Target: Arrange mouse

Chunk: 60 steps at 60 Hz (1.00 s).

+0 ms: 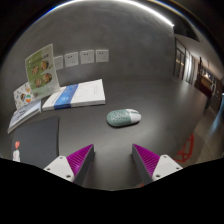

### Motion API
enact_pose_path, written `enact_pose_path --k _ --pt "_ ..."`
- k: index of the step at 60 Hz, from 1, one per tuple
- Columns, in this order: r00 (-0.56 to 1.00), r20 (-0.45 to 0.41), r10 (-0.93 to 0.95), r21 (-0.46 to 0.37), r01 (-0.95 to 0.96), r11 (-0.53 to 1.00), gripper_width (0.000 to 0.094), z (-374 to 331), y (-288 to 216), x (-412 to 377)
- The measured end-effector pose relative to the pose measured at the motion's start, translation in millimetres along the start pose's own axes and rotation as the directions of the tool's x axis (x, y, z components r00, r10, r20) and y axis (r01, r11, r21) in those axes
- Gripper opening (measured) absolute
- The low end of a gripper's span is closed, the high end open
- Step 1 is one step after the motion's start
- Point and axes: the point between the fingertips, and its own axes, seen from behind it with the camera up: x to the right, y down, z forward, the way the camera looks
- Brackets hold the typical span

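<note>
A pale green-white computer mouse point(124, 118) lies on the grey tabletop point(150, 95), beyond my fingers and a little to the right of the gap's middle. My gripper point(112, 157) is open and empty, held above the table short of the mouse. Its magenta pads point(80, 157) stand well apart with bare table between them.
A blue and white book point(75, 96) lies left of the mouse. An illustrated booklet point(42, 66) stands propped behind it, with another point(22, 96) beside it. A dark flat mat point(35, 138) lies by the left finger. Papers point(80, 58) hang on the far wall.
</note>
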Motion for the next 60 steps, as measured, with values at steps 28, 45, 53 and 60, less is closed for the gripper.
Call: enact_pose_path --k 28,45,53,60 --pt "0.998 0.067 -0.005 -0.035 0.007 0.999 0.0832 96.5 -70.5 15.4" --pt "0.994 0.104 -0.040 -0.031 0.043 0.999 0.0777 130.9 -97.3 8.9" --pt "0.990 0.135 -0.042 -0.007 0.044 0.999 0.0517 135.1 -99.8 8.9" --pt "0.986 0.157 -0.056 -0.026 0.060 0.998 0.0453 131.1 -99.1 12.8"
